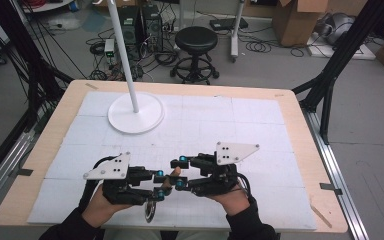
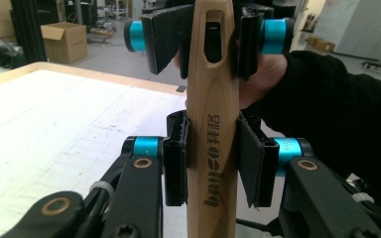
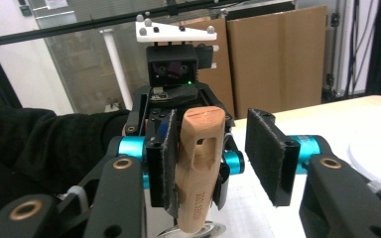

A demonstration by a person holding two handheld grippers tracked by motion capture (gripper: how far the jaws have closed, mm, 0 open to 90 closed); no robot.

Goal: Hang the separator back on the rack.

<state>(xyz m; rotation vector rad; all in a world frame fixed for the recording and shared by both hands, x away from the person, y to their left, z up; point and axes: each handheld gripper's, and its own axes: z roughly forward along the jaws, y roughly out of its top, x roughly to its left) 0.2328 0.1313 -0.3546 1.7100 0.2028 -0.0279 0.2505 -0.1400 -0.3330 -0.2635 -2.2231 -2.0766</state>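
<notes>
A light wooden handle [image 2: 212, 99] with a slot near its end and dark lettering stands between the pads of my left gripper [image 2: 213, 163], which is shut on its middle. A round metal part [image 1: 150, 212] hangs from the handle's lower end by the table's front edge. My right gripper [image 3: 218, 163] faces the left one, its jaws on either side of the handle's slotted end [image 3: 198, 148]. One pad lies against the wood and the other pad [image 3: 270, 156] stands apart from it. In the high view, both grippers [image 1: 162, 185] [image 1: 177, 172] meet at the front middle.
A white round base [image 1: 136, 114] with a tall white pole stands on the white mat [image 1: 240, 125] at the back left. Beyond the table are a black stool [image 1: 196, 40], cables and cardboard boxes [image 1: 300, 20]. The wooden table edge [image 1: 190, 86] frames the mat.
</notes>
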